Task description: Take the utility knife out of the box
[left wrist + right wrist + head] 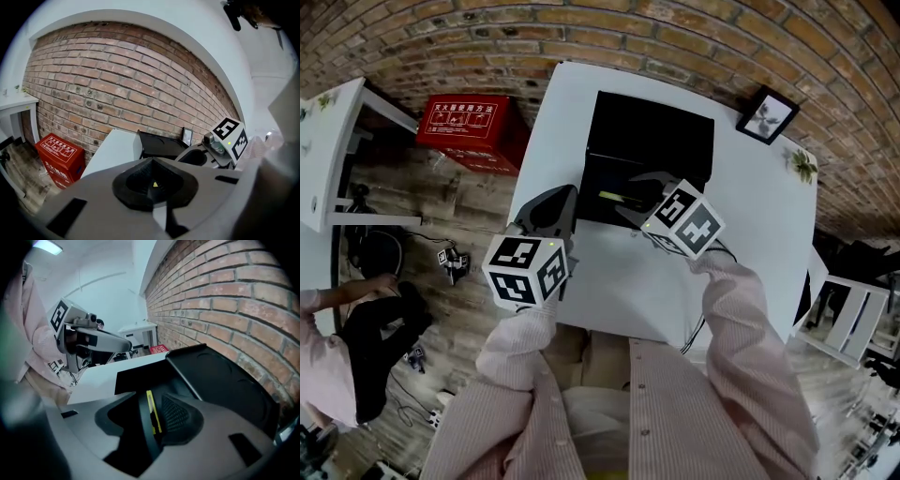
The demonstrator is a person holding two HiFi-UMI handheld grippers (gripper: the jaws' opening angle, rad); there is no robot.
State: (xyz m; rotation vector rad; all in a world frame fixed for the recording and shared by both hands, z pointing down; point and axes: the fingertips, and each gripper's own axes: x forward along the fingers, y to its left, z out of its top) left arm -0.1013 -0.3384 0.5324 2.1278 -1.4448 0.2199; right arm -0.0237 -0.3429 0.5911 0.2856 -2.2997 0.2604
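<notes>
A white table (759, 225) bears an open black box (652, 141). The right gripper (637, 199) reaches into the box, its jaws closed on the yellow knife (151, 409), which is inside the box. The left gripper (564, 202), jaws together and empty, hovers just beside the box.

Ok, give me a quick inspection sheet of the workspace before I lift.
Surface: white table.
Job's things: open black box; yellow utility knife inside it.
Clutter: black-framed picture at the table's far corner.
Grippers: right gripper jaws shut on the knife; left gripper jaws shut, empty.
Cables: dark cables on the wooden floor, left.
Surroundings: brick wall; red box on the floor; another person at left.
</notes>
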